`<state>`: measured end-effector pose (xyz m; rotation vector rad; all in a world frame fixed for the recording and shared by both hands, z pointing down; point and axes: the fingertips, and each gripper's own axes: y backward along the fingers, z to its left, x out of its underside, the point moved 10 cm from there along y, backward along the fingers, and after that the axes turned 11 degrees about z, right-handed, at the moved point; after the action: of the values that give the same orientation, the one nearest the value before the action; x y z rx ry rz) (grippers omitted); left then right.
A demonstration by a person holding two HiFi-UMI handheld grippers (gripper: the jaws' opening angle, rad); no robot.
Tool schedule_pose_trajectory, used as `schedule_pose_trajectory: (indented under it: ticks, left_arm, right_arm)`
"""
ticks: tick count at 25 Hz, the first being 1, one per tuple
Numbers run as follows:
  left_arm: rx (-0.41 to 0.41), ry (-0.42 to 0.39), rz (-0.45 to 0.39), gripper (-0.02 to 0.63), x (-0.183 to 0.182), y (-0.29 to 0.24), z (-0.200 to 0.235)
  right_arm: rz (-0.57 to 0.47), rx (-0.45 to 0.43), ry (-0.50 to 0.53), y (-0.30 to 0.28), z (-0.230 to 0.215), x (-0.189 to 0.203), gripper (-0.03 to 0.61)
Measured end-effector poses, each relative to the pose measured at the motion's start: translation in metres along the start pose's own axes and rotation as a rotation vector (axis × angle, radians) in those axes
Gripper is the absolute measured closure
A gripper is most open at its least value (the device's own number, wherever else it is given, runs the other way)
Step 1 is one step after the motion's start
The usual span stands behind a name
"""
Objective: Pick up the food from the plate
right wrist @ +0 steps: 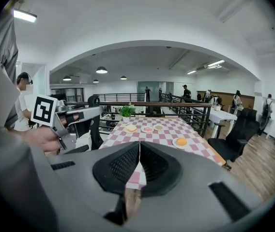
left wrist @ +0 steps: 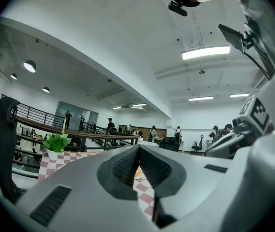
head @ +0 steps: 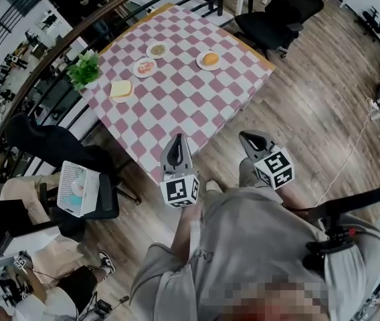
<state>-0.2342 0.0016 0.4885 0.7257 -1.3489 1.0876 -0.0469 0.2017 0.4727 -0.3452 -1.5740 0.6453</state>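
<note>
**A:** Starting wide, what fills the head view?

**B:** Wooden floor (head: 310,105), and on it a table (head: 176,105) under a pink-and-white checked cloth, set at an angle to the person. A dark railing (right wrist: 198,114) runs along its far-left side. A black office chair (head: 277,12) stands off its far-right edge.

**A:** And the person?

**B:** They stand short of the table's near corner in grey clothing (head: 257,246), with a gripper in each hand. Both grippers are over the floor.

**A:** How do the tongs stand?

**B:** The left gripper (head: 176,142) has its jaws pressed together. Its own view shows the pads meeting in a thin seam with nothing between them and checked cloth beyond. The right gripper (head: 249,139) is the same, jaws together and empty, tilted a little down toward the table.

**A:** What sits on the cloth?

**B:** A potted green plant (head: 85,69) stands at the left corner by the railing. There are four small white plates (head: 200,63), all on the far half. The one just beside the plant carries a pale yellow slice (head: 120,89). The next carries pink-red food (head: 144,67), and the one beyond it carries brownish food (head: 157,49). Off to the right, alone, is an orange bun (head: 209,59).

**A:** Where is the food relative to the grippers?

**B:** Each piece lies on its own plate, well apart from both grippers.
</note>
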Motion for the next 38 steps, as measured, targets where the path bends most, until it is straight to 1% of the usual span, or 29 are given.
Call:
schedule_pose_trajectory:
  ticks: [2,4,7,10,15,18,21,24,28,31,34,38]
  left_arm:
    - [-0.003,0.013,0.009,0.606,0.008,0.008,0.005]
    - [-0.021,0.034,0.031,0.606,0.018,0.014,0.011]
    - [-0.067,0.070,0.054,0.606,0.030,0.018,0.022]
    - [-0.122,0.079,0.071,0.606,0.036,0.023,0.033]
    - [-0.233,0.060,0.087,0.606,0.031,0.021,0.054]
    - [-0.297,0.060,0.099,0.606,0.024,0.015,0.061]
    - [-0.357,0.077,0.108,0.606,0.021,0.004,0.061]
    - [-0.376,0.083,0.128,0.606,0.018,-0.019,0.058]
    - [-0.346,0.048,0.151,0.606,0.002,-0.066,0.050]
    - [-0.311,0.009,0.139,0.606,-0.015,-0.109,0.040]
    - [-0.292,0.001,0.117,0.606,-0.031,-0.154,0.025]
    - [-0.321,0.007,0.109,0.606,-0.047,-0.195,0.016]
  right_arm:
    - [0.010,-0.008,-0.004,-0.009,0.007,-0.003,0.563]
    - [0.012,-0.039,0.009,-0.022,0.015,-0.011,0.563]
    - [0.011,-0.101,0.058,-0.043,0.025,-0.027,0.563]
    - [0.015,-0.164,0.092,-0.062,0.032,-0.038,0.563]
    - [0.058,-0.271,0.128,-0.100,0.030,-0.051,0.563]
    - [0.050,-0.333,0.135,-0.118,0.028,-0.060,0.563]
    - [0.029,-0.393,0.154,-0.138,0.019,-0.072,0.563]
    - [0.016,-0.431,0.160,-0.157,0.000,-0.084,0.563]
    - [0.017,-0.443,0.151,-0.176,-0.038,-0.096,0.563]
    - [0.025,-0.434,0.131,-0.195,-0.076,-0.103,0.563]
    - [0.025,-0.426,0.123,-0.211,-0.117,-0.112,0.563]
    - [0.009,-0.454,0.112,-0.237,-0.156,-0.125,0.563]
